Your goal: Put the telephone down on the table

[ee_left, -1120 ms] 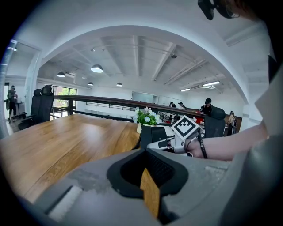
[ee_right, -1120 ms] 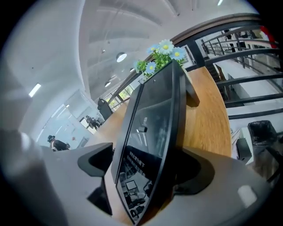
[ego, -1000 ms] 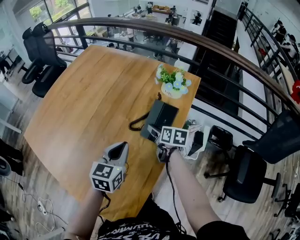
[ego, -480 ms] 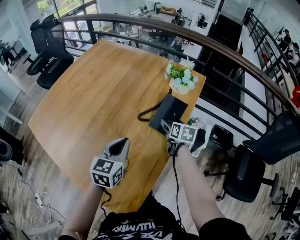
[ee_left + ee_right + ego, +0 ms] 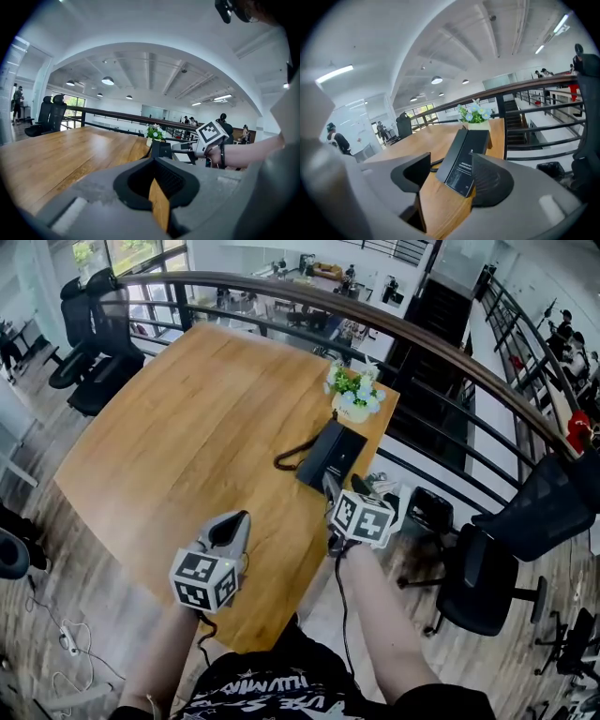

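Note:
The black telephone (image 5: 330, 454) lies flat on the wooden table (image 5: 187, 427) near its right edge, its coiled cord (image 5: 289, 459) trailing left. My right gripper (image 5: 345, 491) hovers just short of the phone's near end, off the table's edge. Its jaws are closing with nothing between them. In the right gripper view the telephone (image 5: 466, 159) shows beyond the parted jaws of the right gripper (image 5: 452, 161). My left gripper (image 5: 232, 526) hangs over the table's near part, shut and empty. Its own view shows the left gripper (image 5: 157, 161) with the telephone (image 5: 161, 150) far ahead.
A pot of white flowers (image 5: 353, 395) stands just beyond the phone at the table's far right corner. A curved dark railing (image 5: 422, 334) runs behind the table. Black office chairs stand at the right (image 5: 478, 587) and far left (image 5: 94, 343).
My right gripper has risen and drawn back from the phone's near end, and its jaws have narrowed. The phone stays on the table. My left gripper has shifted a little.

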Motion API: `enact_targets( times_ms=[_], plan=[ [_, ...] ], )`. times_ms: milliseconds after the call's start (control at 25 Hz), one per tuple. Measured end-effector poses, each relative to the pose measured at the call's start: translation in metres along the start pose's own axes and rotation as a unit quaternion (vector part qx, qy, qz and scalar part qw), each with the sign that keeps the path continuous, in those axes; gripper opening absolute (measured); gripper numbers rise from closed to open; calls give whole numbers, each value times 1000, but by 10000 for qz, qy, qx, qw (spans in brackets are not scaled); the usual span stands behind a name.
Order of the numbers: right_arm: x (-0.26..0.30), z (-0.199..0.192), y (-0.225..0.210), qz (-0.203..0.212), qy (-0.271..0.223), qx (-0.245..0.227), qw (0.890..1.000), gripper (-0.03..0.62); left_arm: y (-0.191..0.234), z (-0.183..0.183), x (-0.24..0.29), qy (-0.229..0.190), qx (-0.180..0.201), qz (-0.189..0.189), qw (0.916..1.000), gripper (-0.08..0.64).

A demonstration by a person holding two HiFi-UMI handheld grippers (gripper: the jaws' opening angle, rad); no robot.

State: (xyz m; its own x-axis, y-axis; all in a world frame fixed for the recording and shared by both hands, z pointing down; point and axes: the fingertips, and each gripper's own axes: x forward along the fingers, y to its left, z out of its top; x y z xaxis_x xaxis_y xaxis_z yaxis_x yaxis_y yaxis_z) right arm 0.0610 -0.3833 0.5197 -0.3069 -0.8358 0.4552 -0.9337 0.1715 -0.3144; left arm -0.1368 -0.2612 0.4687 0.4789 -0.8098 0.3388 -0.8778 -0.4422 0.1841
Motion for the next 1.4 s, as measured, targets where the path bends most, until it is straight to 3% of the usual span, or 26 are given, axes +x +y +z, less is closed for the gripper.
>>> enact_targets(
  times_ms=[280, 560, 800, 1400],
  plan=[
    [-68, 25, 59, -37, -689, -959, 9930, 169, -2, 7, -58, -346, -24, 101, 9993, 2],
    [-129, 15, 134, 28, -1201, -1804, 9762, 117, -2, -1, -124, -599, -64, 245, 9979, 2],
    [-172, -20, 185, 257, -1393, -1770, 9740, 1, -4, -9, -180, -798, -70, 342, 9962, 2],
    [-261, -124, 264, 1080, -1064, -2122, 9654, -2, -10, -68, -279, -813, -376, 446, 9950, 2]
  ],
)
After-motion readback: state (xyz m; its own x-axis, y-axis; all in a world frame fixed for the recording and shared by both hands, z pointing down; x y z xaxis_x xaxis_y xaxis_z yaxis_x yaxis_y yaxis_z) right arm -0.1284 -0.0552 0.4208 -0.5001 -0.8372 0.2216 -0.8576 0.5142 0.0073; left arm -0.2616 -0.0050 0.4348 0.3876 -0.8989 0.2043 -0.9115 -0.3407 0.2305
